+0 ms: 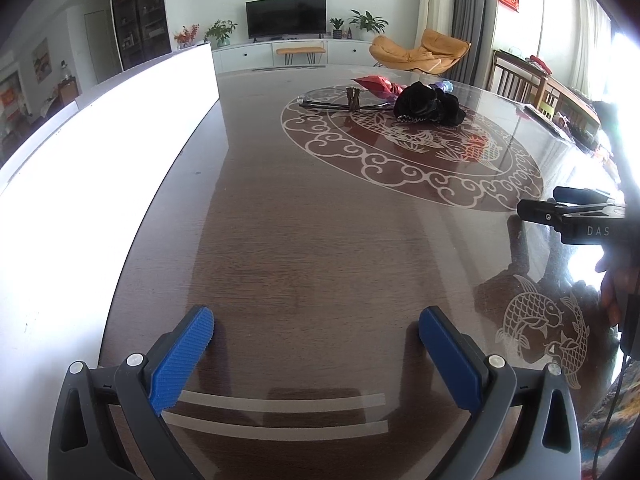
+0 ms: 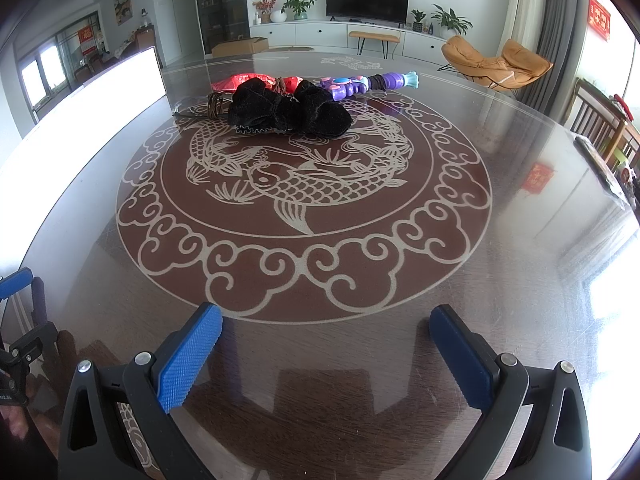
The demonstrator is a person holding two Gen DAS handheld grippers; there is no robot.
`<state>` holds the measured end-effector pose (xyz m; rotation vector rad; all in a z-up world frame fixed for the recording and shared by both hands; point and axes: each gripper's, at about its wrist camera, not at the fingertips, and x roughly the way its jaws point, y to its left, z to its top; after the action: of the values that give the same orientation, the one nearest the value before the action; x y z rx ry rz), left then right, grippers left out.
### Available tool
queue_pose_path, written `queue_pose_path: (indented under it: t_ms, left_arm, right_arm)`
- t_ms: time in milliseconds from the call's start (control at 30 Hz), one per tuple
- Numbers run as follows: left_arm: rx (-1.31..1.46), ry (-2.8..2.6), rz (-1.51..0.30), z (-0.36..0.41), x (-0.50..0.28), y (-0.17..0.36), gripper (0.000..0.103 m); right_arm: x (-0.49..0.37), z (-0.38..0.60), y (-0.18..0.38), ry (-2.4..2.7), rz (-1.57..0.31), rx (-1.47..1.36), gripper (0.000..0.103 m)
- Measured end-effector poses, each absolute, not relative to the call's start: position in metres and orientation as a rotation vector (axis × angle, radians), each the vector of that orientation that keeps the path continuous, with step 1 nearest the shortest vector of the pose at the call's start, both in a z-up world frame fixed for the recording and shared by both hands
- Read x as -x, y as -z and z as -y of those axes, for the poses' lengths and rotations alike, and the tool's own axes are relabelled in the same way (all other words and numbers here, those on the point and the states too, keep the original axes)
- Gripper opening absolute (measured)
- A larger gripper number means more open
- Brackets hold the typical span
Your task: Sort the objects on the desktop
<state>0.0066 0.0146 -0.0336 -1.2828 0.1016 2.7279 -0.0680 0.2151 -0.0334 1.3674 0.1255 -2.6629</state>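
Right claw (image 2: 326,354) agape; purple toy (image 2: 362,83) lies crosswise.

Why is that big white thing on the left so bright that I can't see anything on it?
In the left wrist view the white panel is overexposed, so it shows no detail; the right wrist view blows it out too. Both fisheye views bend the table edge into a curve, and the glossy top mirrors window glare on the right. The black cloth bundle stays sharp.
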Motion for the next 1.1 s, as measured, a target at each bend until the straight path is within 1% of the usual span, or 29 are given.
queue_pose_path:
  t_ms: [833, 900, 933, 1033, 1100]
  left_arm:
    - [1.275, -2.736, -0.097, -0.007, -0.005, 0.032, 0.103]
    - [1.271, -2.744, -0.092, -0.005, -0.005, 0.032, 0.103]
    - [1.268, -2.746, -0.093, -0.005, -0.005, 0.033, 0.103]
    - [1.261, -2.751, -0.091, -0.005, -0.005, 0.033, 0.103]
    - [1.259, -2.756, -0.089, -0.005, -0.005, 0.032, 0.103]
  right_arm:
    - [0.068, -0.214, 0.034, 2.661, -0.127, -1.368, 0.103]
    - [0.077, -0.213, 0.031, 2.625, -0.146, -1.419, 0.103]
    - [0.082, -0.211, 0.025, 2.645, -0.154, -1.389, 0.103]
    - [0.095, -0.201, -0.003, 2.703, -0.12, -1.185, 0.103]
    - [0.124, -0.188, -0.015, 2.68, -0.113, -1.199, 0.103]
